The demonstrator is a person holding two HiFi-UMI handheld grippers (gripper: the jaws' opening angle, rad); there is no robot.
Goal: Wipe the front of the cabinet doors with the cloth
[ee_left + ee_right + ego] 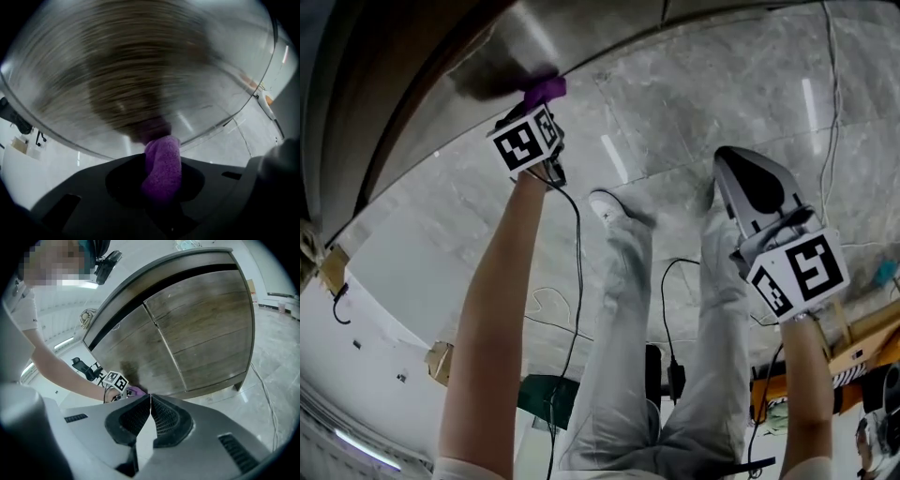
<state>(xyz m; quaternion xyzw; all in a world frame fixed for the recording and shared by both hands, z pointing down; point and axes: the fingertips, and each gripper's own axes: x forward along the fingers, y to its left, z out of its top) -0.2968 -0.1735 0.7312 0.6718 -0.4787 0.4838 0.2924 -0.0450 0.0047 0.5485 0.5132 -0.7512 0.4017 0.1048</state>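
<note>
- The purple cloth is bunched into a thick roll. Its long axis runs straight along the left tongs, from between the jaws out toward the cabinet. Its free end points at the wood and meets it.
- In the right gripper view the contact spot lies low on the left door. It is close above that door's bottom edge and to the left of the seam that parts it from the right door.
- Just ahead of the left tongs the door surface is streaked with blur, with a darker patch around the cloth's tip.
- Past the seam, away from the left tongs, the whole face of the right door is unobstructed. Below the left tongs the grey tiled floor opens out in front of the cabinet.
- The left tongs are clamped narrow on the cloth, which fills the gap between the jaws. Their marker cube faces the head camera, and a black cable hangs from them alongside the forearm.
- The right tongs have their jaws brought together tip to tip and hold nothing. They hang over the floor well apart from the cabinet, just beside the person's leg, and point toward the doors.
</note>
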